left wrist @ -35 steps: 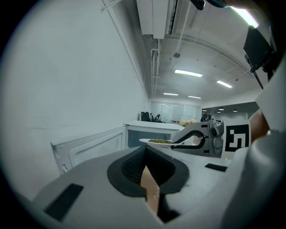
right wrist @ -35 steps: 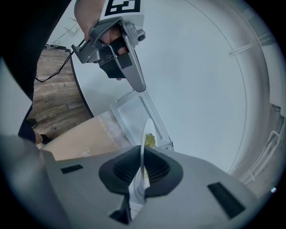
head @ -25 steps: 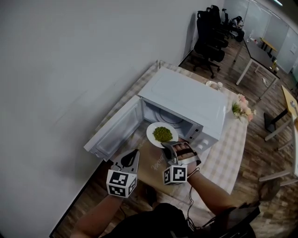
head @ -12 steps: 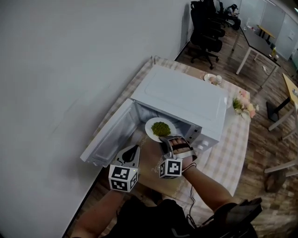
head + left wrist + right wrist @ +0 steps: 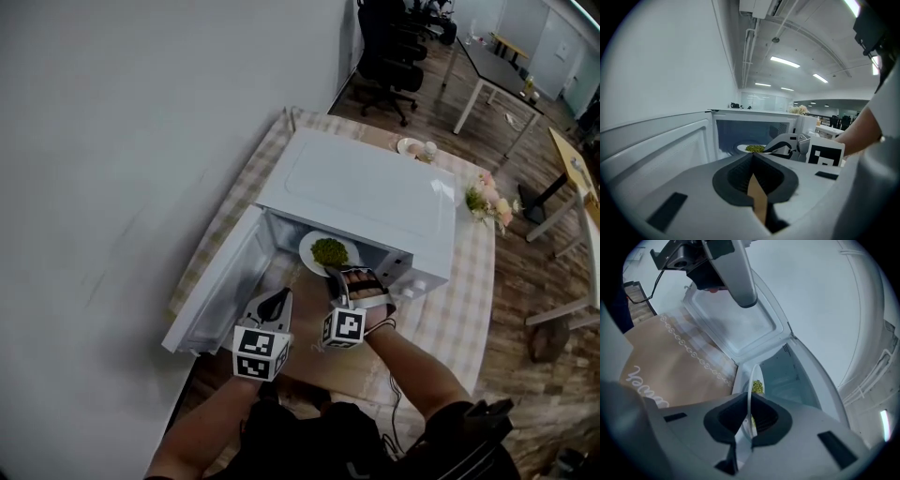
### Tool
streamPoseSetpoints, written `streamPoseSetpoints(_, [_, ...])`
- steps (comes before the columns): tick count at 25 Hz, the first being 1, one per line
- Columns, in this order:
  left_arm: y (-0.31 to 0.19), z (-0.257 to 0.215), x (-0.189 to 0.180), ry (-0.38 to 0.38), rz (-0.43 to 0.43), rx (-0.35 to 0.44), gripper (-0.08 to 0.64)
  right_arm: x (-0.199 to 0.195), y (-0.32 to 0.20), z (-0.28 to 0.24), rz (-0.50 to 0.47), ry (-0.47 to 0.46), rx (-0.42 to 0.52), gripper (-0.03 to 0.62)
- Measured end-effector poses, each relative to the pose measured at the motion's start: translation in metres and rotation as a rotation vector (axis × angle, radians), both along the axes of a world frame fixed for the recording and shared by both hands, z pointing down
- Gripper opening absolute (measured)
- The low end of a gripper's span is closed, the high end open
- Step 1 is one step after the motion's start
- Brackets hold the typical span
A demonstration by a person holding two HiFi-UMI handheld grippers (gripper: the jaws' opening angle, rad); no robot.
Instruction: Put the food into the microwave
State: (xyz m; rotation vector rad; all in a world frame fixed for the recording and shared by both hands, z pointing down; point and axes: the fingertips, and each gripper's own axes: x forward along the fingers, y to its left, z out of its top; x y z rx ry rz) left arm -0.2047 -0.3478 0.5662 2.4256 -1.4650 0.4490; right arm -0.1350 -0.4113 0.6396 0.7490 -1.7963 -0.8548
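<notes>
- Left gripper (image 5: 277, 299): jaws together, nothing between them; held over the brown mat (image 5: 305, 349), just beside the open microwave door (image 5: 217, 286).
- Right gripper (image 5: 335, 275): jaws clamped on the near rim of the white plate (image 5: 308, 249).
- Green food (image 5: 329, 251): heaped mid-plate; the plate sits level in the mouth of the cavity, partly inside.
- White microwave (image 5: 366, 192): stands on a checked tablecloth (image 5: 461, 302).
- Flowers (image 5: 487, 200): to the right, beside the microwave.

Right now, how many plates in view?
2. One plate holding green food, in the right gripper at the microwave mouth; second plate on the table behind the microwave.
</notes>
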Motion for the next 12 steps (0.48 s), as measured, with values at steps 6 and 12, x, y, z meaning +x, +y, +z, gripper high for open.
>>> streamPoseSetpoints(6, [-0.013, 0.012, -0.009, 0.008, 0.033, -0.016, 0.008, 0.007, -0.018, 0.029, 0.059, 0.075, -0.036, 0.027])
streamPoseSetpoints(12, [-0.019, 0.022, -0.008, 0.011, 0.06, -0.038, 0.008, 0.012, -0.033, 0.045, 0.085, 0.11, -0.029, 0.026])
